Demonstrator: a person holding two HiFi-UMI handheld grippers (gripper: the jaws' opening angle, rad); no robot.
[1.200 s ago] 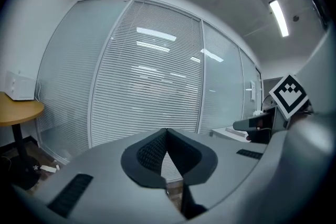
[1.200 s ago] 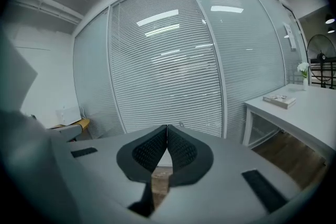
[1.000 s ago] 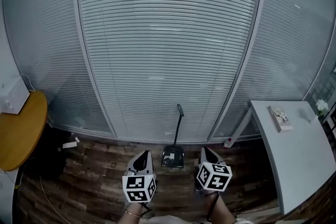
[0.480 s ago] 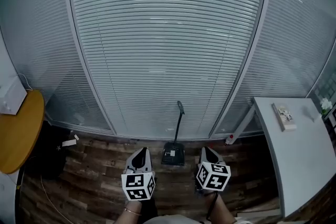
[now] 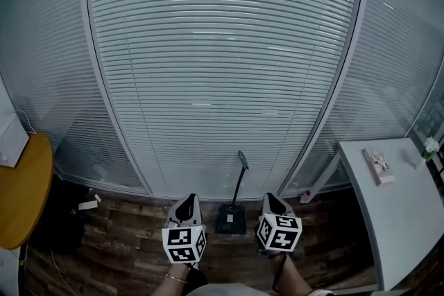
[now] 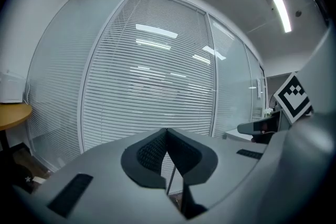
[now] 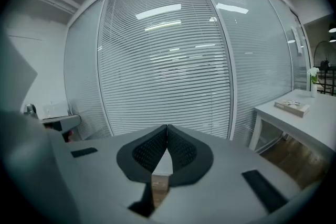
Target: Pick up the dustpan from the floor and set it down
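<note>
A black dustpan (image 5: 229, 219) stands on the wood floor against the blinds, its long handle (image 5: 240, 175) rising upright. My left gripper (image 5: 186, 203) hangs just left of the pan and my right gripper (image 5: 272, 201) just right of it, both short of it. Each is shut with nothing between its jaws, as the left gripper (image 6: 167, 131) and right gripper (image 7: 167, 127) views show. A sliver of the handle (image 6: 173, 178) shows below the left tips.
A glass wall with closed blinds (image 5: 222, 66) fills the view ahead. A white table (image 5: 392, 211) with a book (image 5: 379, 164) stands at the right. A round yellow table (image 5: 24, 190) sits at the left, with a black bag (image 5: 59, 218) below.
Both grippers and the head have moved forward toward the blinds and the dustpan. The dustpan now lies between the two grippers in the head view. Jaws stayed shut.
</note>
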